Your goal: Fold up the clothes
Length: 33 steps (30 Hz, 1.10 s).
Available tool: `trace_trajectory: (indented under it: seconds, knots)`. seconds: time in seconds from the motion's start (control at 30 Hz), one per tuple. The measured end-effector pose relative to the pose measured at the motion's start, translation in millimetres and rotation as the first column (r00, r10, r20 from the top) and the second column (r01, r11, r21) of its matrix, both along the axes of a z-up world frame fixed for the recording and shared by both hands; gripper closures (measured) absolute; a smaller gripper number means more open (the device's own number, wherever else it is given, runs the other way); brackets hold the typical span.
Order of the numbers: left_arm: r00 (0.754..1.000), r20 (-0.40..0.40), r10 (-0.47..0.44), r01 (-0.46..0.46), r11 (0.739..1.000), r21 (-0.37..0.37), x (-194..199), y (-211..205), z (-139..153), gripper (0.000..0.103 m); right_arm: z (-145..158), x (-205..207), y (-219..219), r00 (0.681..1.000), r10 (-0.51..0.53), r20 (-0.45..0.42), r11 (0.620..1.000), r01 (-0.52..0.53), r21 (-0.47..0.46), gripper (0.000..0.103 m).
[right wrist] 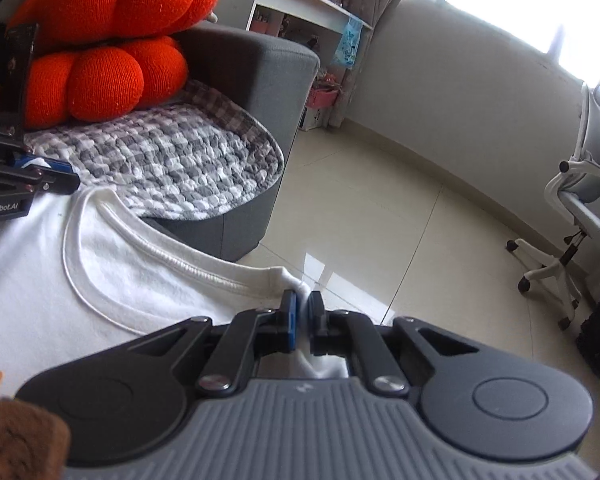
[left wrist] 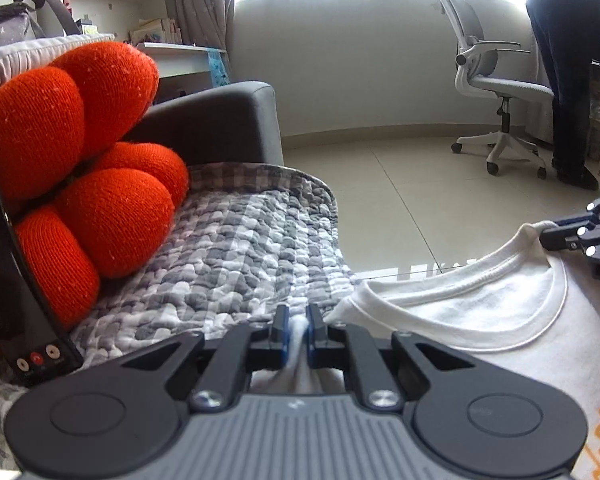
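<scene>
Both grippers, left gripper (left wrist: 298, 330) and right gripper (right wrist: 305, 320), are pinching the white shirt (left wrist: 480, 320); collar is spanning three-to-nine o'clock between them.

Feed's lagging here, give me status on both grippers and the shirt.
Left gripper, right gripper both shut on white shirt shoulders. Collar facing out. Nothing blocking.

Cushion (left wrist: 80, 168) on sofa (left wrist: 220, 120), left of shirt (left wrist: 480, 312).

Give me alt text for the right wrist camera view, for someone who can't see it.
The right claw is shut on the shoulder of a white T-shirt beside its collar. The left claw grips the other shoulder, with an orange knot cushion on a grey checked sofa cover behind.
</scene>
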<state>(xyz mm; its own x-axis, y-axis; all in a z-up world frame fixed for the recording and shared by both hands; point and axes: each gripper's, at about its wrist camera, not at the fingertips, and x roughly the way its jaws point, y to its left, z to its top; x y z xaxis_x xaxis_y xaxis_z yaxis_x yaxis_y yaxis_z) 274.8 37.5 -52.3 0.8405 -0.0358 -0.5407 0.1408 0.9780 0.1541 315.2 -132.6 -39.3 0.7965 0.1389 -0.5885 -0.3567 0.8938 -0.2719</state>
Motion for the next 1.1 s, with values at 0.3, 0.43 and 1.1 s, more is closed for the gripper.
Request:
trace_trajectory:
  seconds: [0.3, 0.43, 1.1]
  knots:
    - [0.997, -0.064, 0.030, -0.034, 0.998, -0.047, -1, -3, 24, 0.079, 5, -4, -6, 0.999, -0.035, -0.003, 0.998, 0.035, 0.046, 0.077]
    - [0.995, -0.097, -0.006, -0.002, 0.997, -0.080, -10, -15, 42, 0.061, 25, -19, -19, 0.998, -0.053, 0.013, 0.994, 0.052, 0.093, 0.066]
    - [0.982, 0.001, -0.190, 0.186, 0.958, -0.219, -50, -57, 1, 0.034, 43, -146, -120, 0.940, -0.342, -0.006, 0.927, 0.338, 0.163, 0.045]
